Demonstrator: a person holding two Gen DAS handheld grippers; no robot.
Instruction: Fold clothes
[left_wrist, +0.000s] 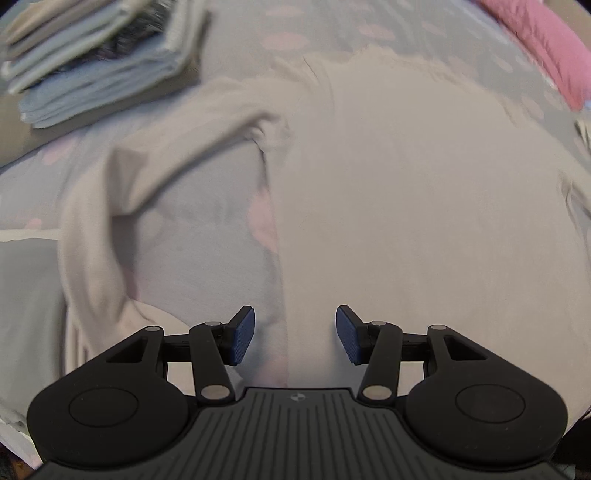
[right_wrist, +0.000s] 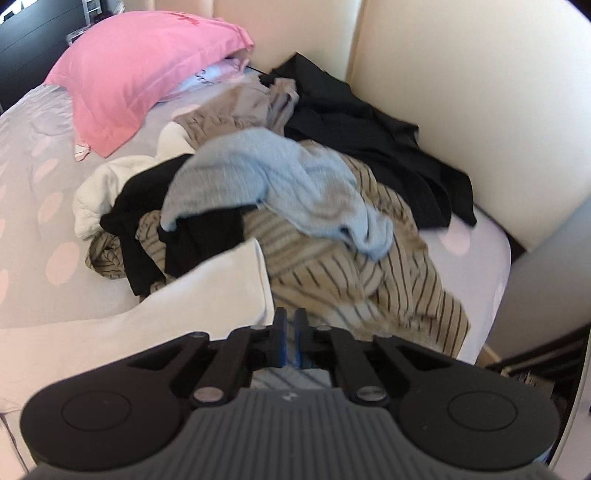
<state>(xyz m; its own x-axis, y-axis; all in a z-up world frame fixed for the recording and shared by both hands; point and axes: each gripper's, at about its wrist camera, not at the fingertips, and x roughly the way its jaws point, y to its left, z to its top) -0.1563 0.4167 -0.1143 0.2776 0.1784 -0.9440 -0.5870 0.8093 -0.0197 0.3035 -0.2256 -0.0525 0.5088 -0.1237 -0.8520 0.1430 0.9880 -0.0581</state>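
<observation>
A cream long-sleeved garment (left_wrist: 406, 221) lies spread flat on the bed in the left wrist view, one sleeve (left_wrist: 166, 155) bent out to the left. My left gripper (left_wrist: 295, 332) hangs just above the garment's left side edge, open, with nothing between its pads. In the right wrist view the garment's other sleeve (right_wrist: 207, 295) rises from the lower left, and the corner of its cuff ends at my right gripper (right_wrist: 290, 325). That gripper's jaws are pressed nearly together on the cuff corner.
A stack of folded blue and grey clothes (left_wrist: 92, 66) sits at the far left. A loose pile of clothes (right_wrist: 295, 184), black, light blue and striped beige, lies beyond the right gripper. A pink pillow (right_wrist: 140, 66) and the cream headboard (right_wrist: 461, 74) bound the dotted bedsheet (right_wrist: 37, 184).
</observation>
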